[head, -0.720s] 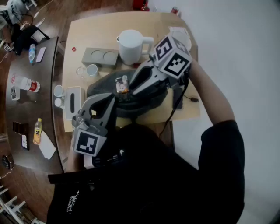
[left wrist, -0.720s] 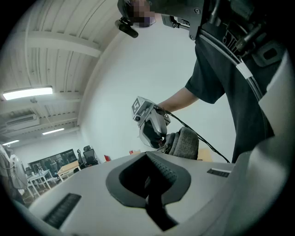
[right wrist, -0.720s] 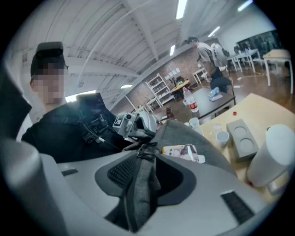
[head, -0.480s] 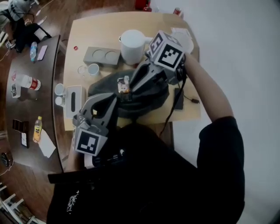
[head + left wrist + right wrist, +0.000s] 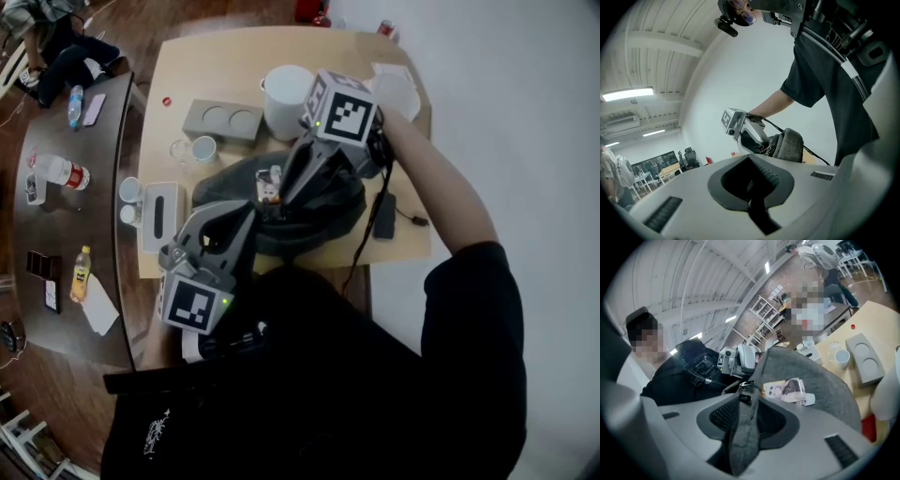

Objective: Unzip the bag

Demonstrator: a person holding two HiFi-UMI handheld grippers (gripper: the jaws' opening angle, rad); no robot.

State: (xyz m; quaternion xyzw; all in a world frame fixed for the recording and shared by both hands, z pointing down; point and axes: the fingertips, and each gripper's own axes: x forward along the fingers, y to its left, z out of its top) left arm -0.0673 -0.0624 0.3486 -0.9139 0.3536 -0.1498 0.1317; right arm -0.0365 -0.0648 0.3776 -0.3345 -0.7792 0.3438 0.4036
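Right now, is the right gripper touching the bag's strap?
Touching. The right gripper view shows the grey strap lying between the open jaws of the right gripper, resting against them.

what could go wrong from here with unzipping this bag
1. Fingers of the right gripper stand open around a grey strap; closing now may grab strap, not a zip pull.
2. The left gripper is shut, but I cannot tell whether it pins the bag, which might slide.
3. The white jug stands close beside the right gripper; a pull could knock it.
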